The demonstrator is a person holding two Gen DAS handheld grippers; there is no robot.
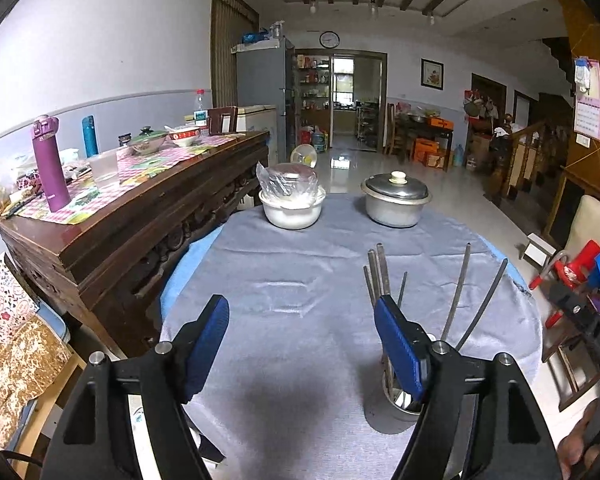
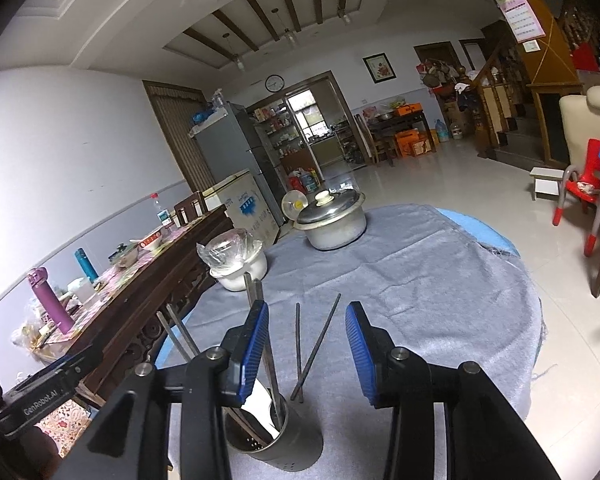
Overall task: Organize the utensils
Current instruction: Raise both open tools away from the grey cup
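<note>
Nearest me: the metal holder stands on the grey cloth of the round surface, right under my right gripper, whose jaws gape with nothing pressed between the pads.
Holder contents: chopsticks stand upright and lean out; several flat metal ones crowd the left side, and a white piece I cannot identify sits inside.
Left gripper: my left gripper is wide apart and empty, with the holder just behind its right finger.
Task state: I judge the utensils are already gathered in the holder; no loose ones show on the cloth.
Risk one: the left gripper's right finger sits very near the holder, so a sideways sweep could tip it and spill everything.
Risk two: the leaning chopsticks rise between my right gripper's fingers; pulling back carelessly could catch them.
Risk three: the cloth looks loose, so dragging it could shift the holder.
Farther out: a white bowl covered by a plastic-wrapped lid, contents hidden.
Farthest: a lidded metal pot, contents unseen.
</note>
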